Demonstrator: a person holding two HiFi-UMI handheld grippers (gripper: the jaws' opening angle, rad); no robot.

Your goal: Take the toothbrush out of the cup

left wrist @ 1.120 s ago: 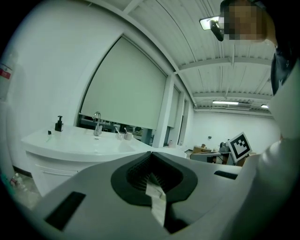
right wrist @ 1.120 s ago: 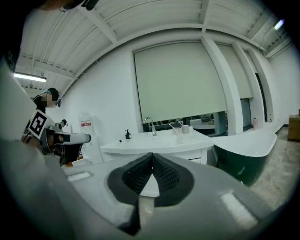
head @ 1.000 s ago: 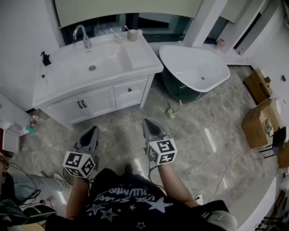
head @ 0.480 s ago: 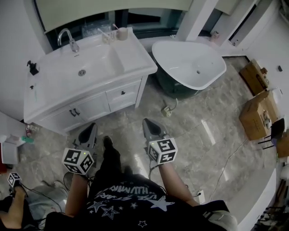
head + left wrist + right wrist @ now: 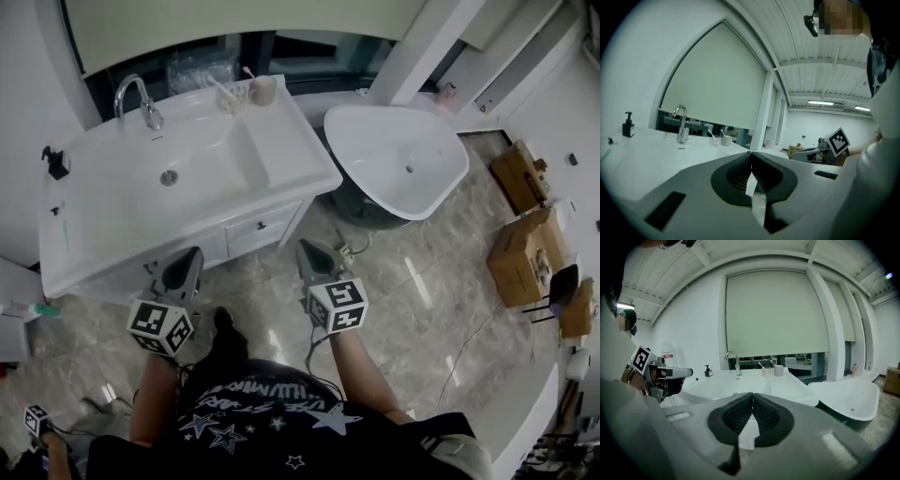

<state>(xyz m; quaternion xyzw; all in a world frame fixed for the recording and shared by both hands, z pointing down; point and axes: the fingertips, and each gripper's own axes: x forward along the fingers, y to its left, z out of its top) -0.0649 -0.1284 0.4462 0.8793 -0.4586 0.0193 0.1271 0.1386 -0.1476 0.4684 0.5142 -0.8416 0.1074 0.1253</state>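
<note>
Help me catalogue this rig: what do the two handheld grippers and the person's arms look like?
The left gripper and right gripper are matching grey wedge-shaped shells with black ribbed pads. Each carries a white cube with black square markers at its rear. The person wears a black short-sleeved T-shirt printed with white stars and lettering.

Black star-print shirt (image 5: 262,412) — grey hand-held grippers (image 5: 194,253) (image 5: 306,247) with square-marker cubes (image 5: 161,326) (image 5: 339,306)

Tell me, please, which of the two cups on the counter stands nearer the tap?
The clear cup: it stands between the tap and the opaque beige cup.
</note>
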